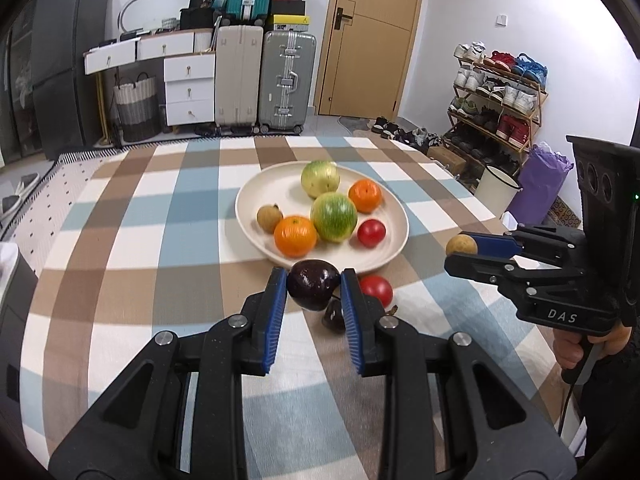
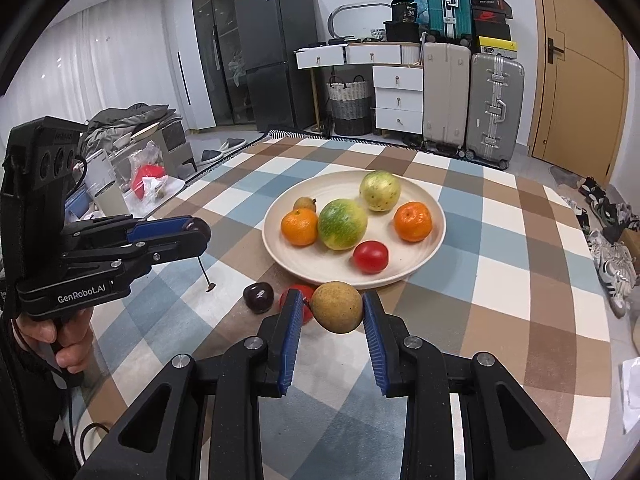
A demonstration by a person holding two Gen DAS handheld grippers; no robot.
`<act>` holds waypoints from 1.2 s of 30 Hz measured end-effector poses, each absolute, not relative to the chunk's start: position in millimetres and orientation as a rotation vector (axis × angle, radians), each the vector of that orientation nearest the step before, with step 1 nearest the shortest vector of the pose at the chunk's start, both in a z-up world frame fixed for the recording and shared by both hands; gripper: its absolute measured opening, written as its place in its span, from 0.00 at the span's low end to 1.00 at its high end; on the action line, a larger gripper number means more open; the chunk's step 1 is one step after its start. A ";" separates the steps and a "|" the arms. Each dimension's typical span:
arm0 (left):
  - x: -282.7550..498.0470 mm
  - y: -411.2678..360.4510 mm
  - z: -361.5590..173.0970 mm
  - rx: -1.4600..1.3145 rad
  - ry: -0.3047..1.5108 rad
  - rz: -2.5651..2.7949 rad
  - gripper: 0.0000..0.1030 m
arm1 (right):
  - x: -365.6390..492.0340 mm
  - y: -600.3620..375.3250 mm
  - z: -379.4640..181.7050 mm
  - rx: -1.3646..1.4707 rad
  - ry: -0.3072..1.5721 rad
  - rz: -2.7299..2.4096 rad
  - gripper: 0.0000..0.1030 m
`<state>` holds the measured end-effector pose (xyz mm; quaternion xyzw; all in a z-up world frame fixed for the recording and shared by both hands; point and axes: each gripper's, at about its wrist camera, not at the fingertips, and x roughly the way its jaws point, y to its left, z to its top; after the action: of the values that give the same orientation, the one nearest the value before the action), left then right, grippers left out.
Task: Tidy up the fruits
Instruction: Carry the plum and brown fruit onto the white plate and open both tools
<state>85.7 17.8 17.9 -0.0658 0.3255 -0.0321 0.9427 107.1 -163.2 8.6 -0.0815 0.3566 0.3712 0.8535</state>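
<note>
A cream plate on the checked tablecloth holds two green fruits, two oranges, a red tomato and a small brown fruit. My left gripper is shut on a dark purple fruit, held above the cloth near the plate's front rim; it shows in the right wrist view at the left. My right gripper is shut on a brown round fruit, also seen in the left wrist view. A red tomato and a small dark cherry lie on the cloth.
The table's right edge drops to a shoe rack and a white bucket. Suitcases and white drawers stand at the back. Clutter and bags lie left of the table.
</note>
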 end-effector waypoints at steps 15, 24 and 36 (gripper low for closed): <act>122.4 22.9 26.0 -0.118 0.637 -0.045 0.24 | 136.8 -169.0 10.6 -0.130 0.735 0.749 0.30; 152.1 30.2 21.7 -0.131 0.641 -0.036 0.24 | 159.8 -164.8 9.7 -0.106 0.733 0.736 0.30; 193.1 38.7 11.1 -0.144 0.654 -0.026 0.24 | 187.5 -152.9 -0.7 -0.102 0.731 0.731 0.30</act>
<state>193.1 38.7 11.1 -0.0708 0.3210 -0.0127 0.9443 187.5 -152.9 -0.7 -0.0487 0.3492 0.3495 0.8681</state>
